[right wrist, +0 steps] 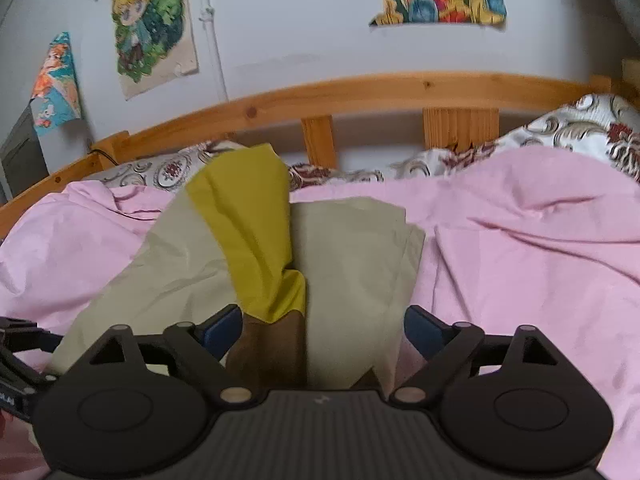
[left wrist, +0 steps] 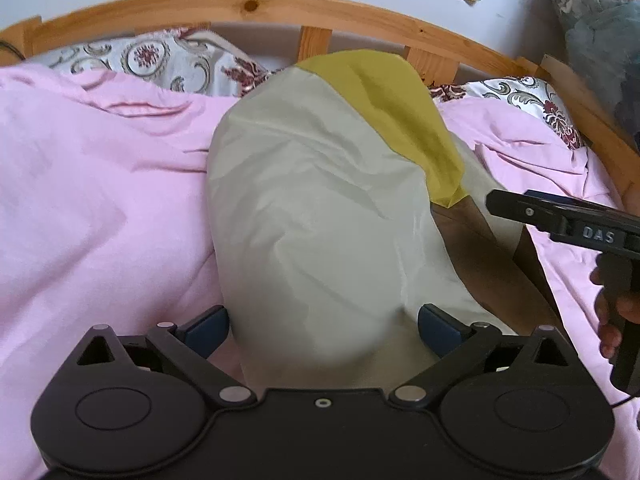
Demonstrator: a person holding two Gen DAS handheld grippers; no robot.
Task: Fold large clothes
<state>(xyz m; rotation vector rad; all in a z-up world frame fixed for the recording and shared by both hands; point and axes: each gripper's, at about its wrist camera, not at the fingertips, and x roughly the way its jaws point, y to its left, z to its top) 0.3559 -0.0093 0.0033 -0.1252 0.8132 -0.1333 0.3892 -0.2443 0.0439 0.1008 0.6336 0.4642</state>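
On the pink bedsheet (right wrist: 520, 240), just ahead of both tongs, lies the garment (left wrist: 312, 200), a pale beige cloth with a mustard-yellow panel (right wrist: 248, 232) and a brown part (right wrist: 272, 348) nearest the right tongs. Left tongs (left wrist: 323, 328) and right tongs (right wrist: 323, 332) stand spread wide, cloth between the blue pads but not pinched. Judged from its lie, the garment is gathered lengthwise into a narrow, rumpled strip; cross folds and smoothing appear left. Beyond it sit the patterned pillows (left wrist: 160, 60), then the wooden headboard (right wrist: 360, 88).
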